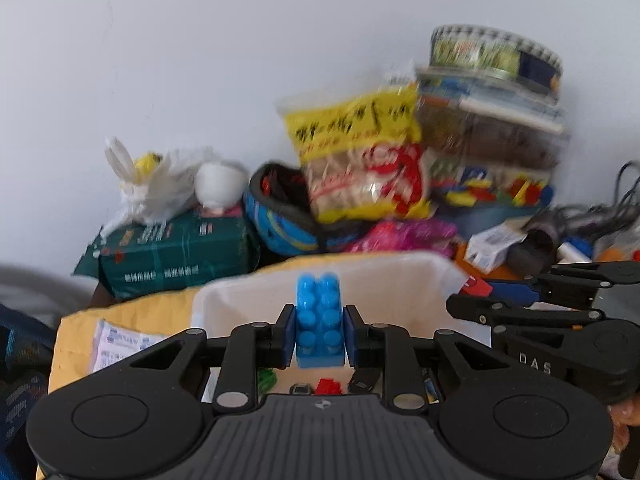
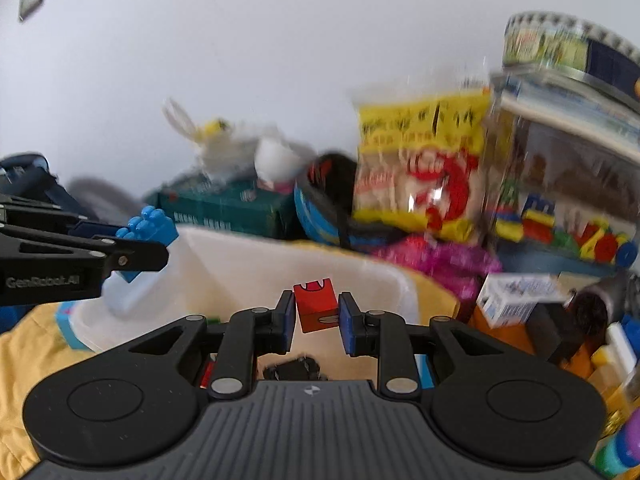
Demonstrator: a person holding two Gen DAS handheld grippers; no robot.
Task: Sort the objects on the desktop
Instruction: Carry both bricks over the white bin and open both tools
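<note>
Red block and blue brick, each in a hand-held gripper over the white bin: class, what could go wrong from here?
1. The red block sits tilted, with a gap at the right pad of the right hand-held gripper; it may slip early.
2. The left hand-held gripper holds the blue brick close beside the right one; they could collide over the white bin.

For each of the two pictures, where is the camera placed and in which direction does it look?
Left wrist: on the left gripper, looking forward over a white bin toward clutter; jaws hold a blue brick; the right gripper shows at right.
Right wrist: on the right gripper, facing the same way; a red block sits between its jaws; the left gripper shows at left.
Shared: bin, yellow snack bag, blue brick.
</note>
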